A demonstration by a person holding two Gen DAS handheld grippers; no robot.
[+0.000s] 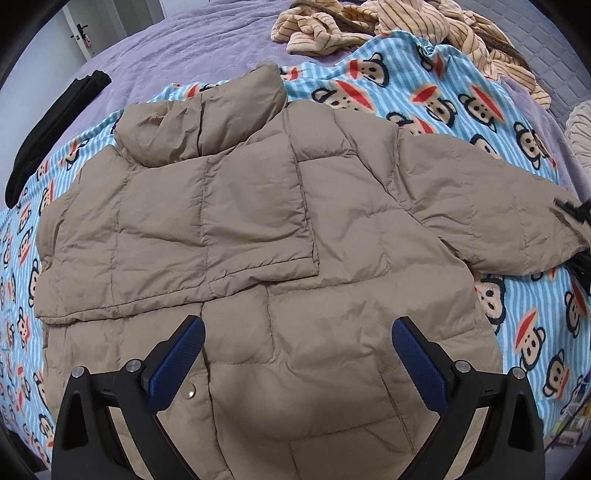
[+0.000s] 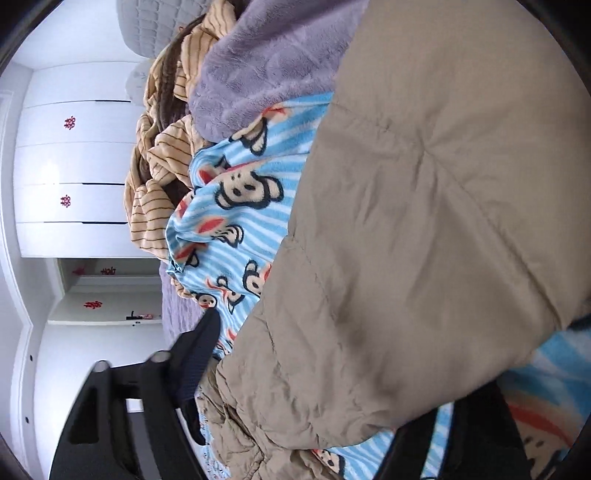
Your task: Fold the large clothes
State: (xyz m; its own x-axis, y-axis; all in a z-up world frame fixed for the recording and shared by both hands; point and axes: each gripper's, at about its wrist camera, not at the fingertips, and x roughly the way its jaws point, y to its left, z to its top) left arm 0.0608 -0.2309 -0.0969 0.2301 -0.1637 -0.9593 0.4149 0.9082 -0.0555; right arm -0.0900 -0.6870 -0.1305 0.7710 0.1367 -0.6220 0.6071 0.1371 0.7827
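A tan puffer jacket (image 1: 258, 229) lies spread on a blue striped monkey blanket (image 1: 436, 96). One sleeve is folded across its chest. The other sleeve (image 1: 491, 206) stretches out to the right. My left gripper (image 1: 298, 326) hovers open over the jacket's lower part, with nothing between its blue pads (image 1: 177, 362). My right gripper (image 1: 576, 236) sits at the cuff of the outstretched sleeve. In the right wrist view the sleeve (image 2: 424, 221) fills the space between the fingers of my right gripper (image 2: 325, 350). One finger (image 2: 199, 362) presses against the bunched fabric, and the other is mostly hidden beneath the sleeve.
The blanket lies on a purple bedspread (image 1: 177, 51). A beige striped garment (image 1: 388, 26) is heaped at the far side. A black garment (image 1: 48, 133) lies at the left edge. White wardrobe doors (image 2: 74, 166) stand beyond the bed.
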